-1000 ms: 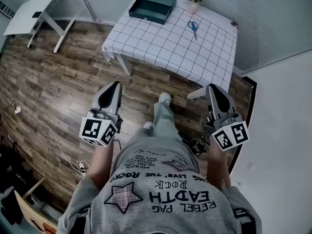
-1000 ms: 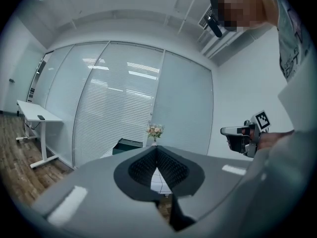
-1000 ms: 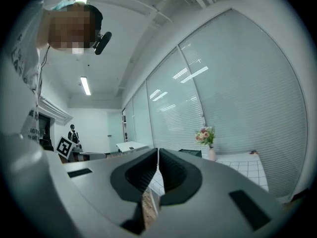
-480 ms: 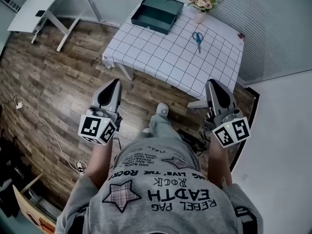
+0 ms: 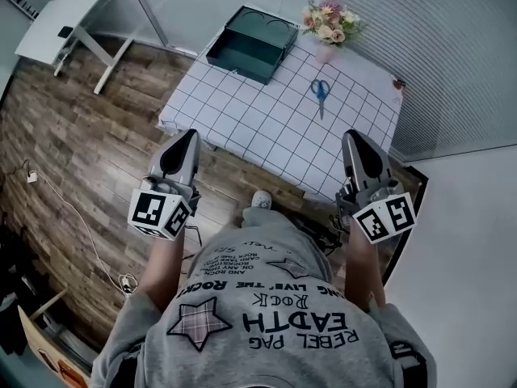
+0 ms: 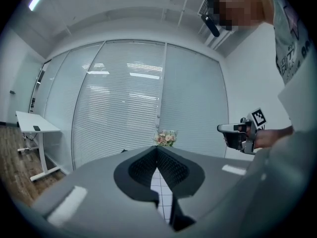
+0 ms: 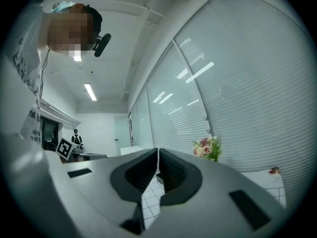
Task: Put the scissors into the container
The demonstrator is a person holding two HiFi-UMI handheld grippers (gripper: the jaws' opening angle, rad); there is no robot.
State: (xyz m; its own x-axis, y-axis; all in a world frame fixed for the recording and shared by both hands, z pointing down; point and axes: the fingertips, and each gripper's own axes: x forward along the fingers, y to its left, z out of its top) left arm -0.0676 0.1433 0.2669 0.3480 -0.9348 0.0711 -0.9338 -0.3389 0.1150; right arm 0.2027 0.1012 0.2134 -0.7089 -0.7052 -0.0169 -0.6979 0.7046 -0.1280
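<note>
**Both grippers shut and empty, scissors well ahead on the table**

The person stands on the wooden floor at the near edge of a table covered in a white checked cloth, holding one gripper out in each hand at about waist height. The left gripper points forward over the table's near-left corner. In its own view the two jaws meet at the tips, with nothing between them and only a slit of checked cloth showing lower down. The right gripper is held level with it, over the table's near-right edge. Its jaws are also pressed together and hold nothing.

The scissors lie flat on the cloth towards the far right of the table. Their blue handles are on the far side and the blades point back at the person. They are well apart from both grippers, ahead of the right one and a little to its left, and nearer to it than to the left gripper. Neither gripper touches them.

The container, a dark green open-topped box, sits on the far-left corner of the table, to the left of the scissors and further away. A bunch of flowers in a pale vase stands at the far edge, just beyond the scissors and beside the container's right end.
</note>
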